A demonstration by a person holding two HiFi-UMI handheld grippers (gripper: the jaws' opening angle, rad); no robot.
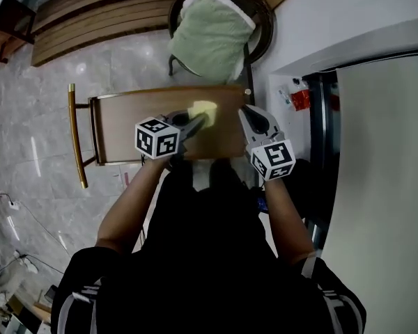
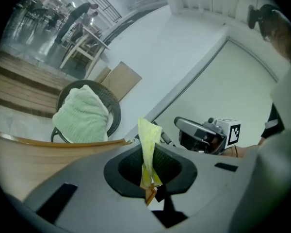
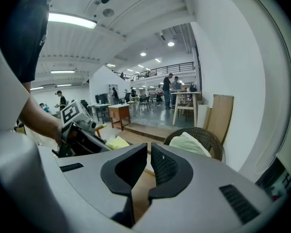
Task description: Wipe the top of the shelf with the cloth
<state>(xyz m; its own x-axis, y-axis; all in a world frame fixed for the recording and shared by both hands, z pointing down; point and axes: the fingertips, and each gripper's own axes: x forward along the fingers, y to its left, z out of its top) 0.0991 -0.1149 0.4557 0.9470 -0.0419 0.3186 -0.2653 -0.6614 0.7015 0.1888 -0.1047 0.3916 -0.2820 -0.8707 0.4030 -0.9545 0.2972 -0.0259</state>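
Note:
The shelf's brown wooden top (image 1: pixel 125 132) lies just below me in the head view. My left gripper (image 1: pixel 197 121) is shut on a yellow cloth (image 1: pixel 204 108), which rests on the far middle of the top. In the left gripper view the cloth (image 2: pixel 148 142) sticks up as a folded strip from between the jaws. My right gripper (image 1: pixel 249 111) hovers at the shelf's right far corner, jaws shut with nothing between them. In the right gripper view the cloth (image 3: pixel 116 142) lies to the left beside the left gripper (image 3: pixel 80 130).
A dark wicker chair (image 1: pixel 258 19) with a pale green cushion (image 1: pixel 209 37) stands right behind the shelf. A white wall (image 1: pixel 348 12) and a grey panel (image 1: pixel 383 186) close the right side. A gold bar (image 1: pixel 75 134) runs along the shelf's left end. Wooden steps (image 1: pixel 90 16) lie far left.

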